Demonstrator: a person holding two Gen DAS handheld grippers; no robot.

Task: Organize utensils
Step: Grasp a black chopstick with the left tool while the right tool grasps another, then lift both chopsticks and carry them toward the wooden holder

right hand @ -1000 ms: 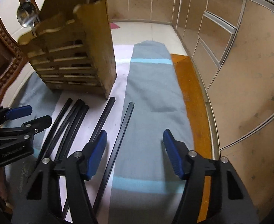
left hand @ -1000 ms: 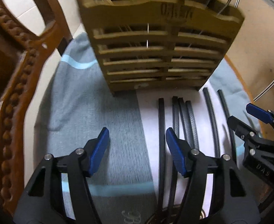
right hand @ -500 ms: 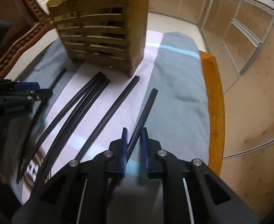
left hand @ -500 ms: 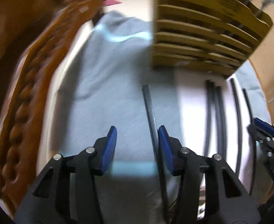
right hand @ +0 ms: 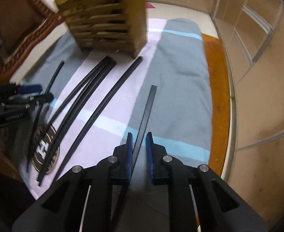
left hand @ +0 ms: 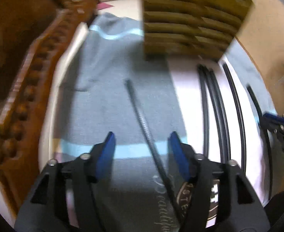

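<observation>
Carved wooden chair frame: far left, beside the table edge. Grey cloth with pale blue stripes: spread over the table. Left gripper: jaws apart, having just been opening; one black chopstick lies on the cloth between the blue pads, nearer the right one, whether touching it cannot be told. Slatted wooden utensil holder: upright at the back, on the cloth. Loose black chopsticks: side by side on the pale cloth before the holder. Right gripper: jaws drawn narrow around a patterned chopstick; left pad touching it, a gap at the right pad, tip pointing away over the grey cloth.
</observation>
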